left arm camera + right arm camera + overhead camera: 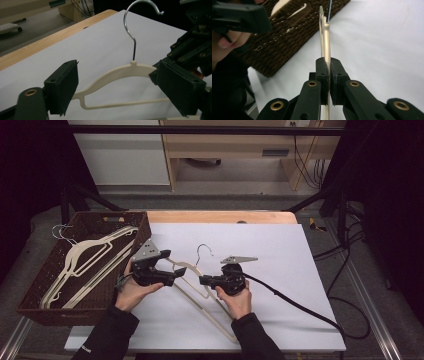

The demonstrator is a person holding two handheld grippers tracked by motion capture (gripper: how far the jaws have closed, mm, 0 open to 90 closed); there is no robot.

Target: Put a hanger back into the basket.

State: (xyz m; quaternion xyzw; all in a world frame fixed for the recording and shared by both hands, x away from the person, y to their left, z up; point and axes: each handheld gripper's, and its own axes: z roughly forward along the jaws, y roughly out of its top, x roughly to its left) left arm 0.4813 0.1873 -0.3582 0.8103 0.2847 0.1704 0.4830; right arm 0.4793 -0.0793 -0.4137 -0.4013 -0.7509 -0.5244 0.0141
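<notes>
Left gripper (pixel 170 268): jaws are seen standing wide apart in the left gripper view; nothing is clamped between the pads. The cream hanger's shoulder is seen past the gap, not touched by either pad.
Right gripper (pixel 204 280): jaws are pressed together on the cream hanger, as seen in the right gripper view, where the thin plastic edge is pinched between the two pads (pixel 323 72).
Cream hanger (pixel 187 270): found on the white sheet between the two grippers; it is gripped near its neck on the right-hand shoulder. The long lower arm is run down toward the near edge of the sheet.
Metal hook (pixel 132 27): seen upright from the hanger's neck in the left gripper view, curled over at the top.
White sheet (pixel 280 265): laid over the wooden table (pixel 220 216), whose far edge is left bare.
Brown basket (pixel 95 227): set at the left of the sheet; more cream hangers (pixel 85 262) are laid inside it, their hooks toward the far left corner.
Hands: the left hand (pixel 132 292) is placed beside the basket's near right corner; the right hand (pixel 239 302) is held over the sheet.
</notes>
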